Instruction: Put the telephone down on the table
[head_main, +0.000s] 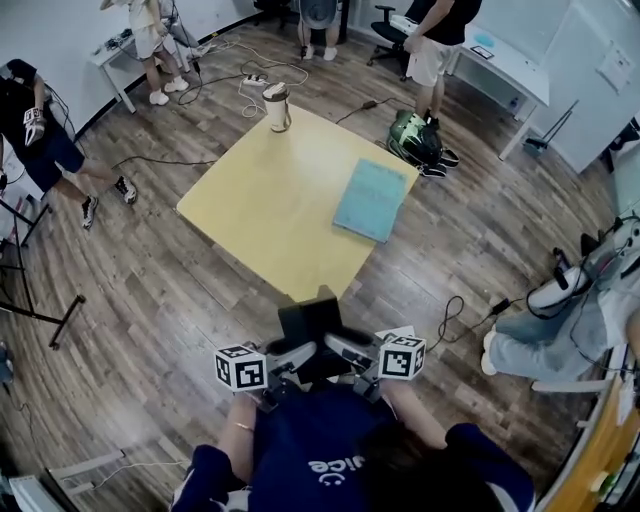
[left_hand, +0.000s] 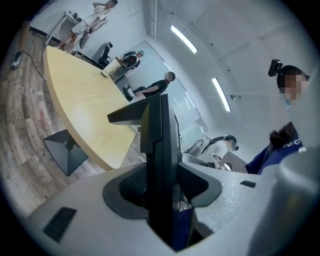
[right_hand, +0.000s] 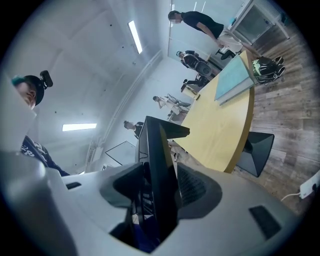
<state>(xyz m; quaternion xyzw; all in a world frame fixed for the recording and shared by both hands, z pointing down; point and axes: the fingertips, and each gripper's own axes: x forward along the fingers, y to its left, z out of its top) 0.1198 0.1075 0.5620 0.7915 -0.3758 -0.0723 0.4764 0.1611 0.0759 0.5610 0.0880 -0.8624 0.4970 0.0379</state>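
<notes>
The telephone (head_main: 310, 322) is a flat black slab held up on edge over the floor, just short of the near corner of the yellow table (head_main: 262, 210). My left gripper (head_main: 296, 354) grips it from the left and my right gripper (head_main: 342, 348) from the right. In the left gripper view the telephone (left_hand: 161, 145) stands upright between the dark pads, with the left gripper (left_hand: 162, 189) shut on it. The right gripper view shows the same telephone (right_hand: 159, 160) clamped in the right gripper (right_hand: 161, 189).
On the table lie a teal folder (head_main: 372, 198) at the right and a lidded cup (head_main: 277, 106) at the far corner. A backpack (head_main: 415, 140) and cables lie on the wood floor. Several people stand or sit around the room.
</notes>
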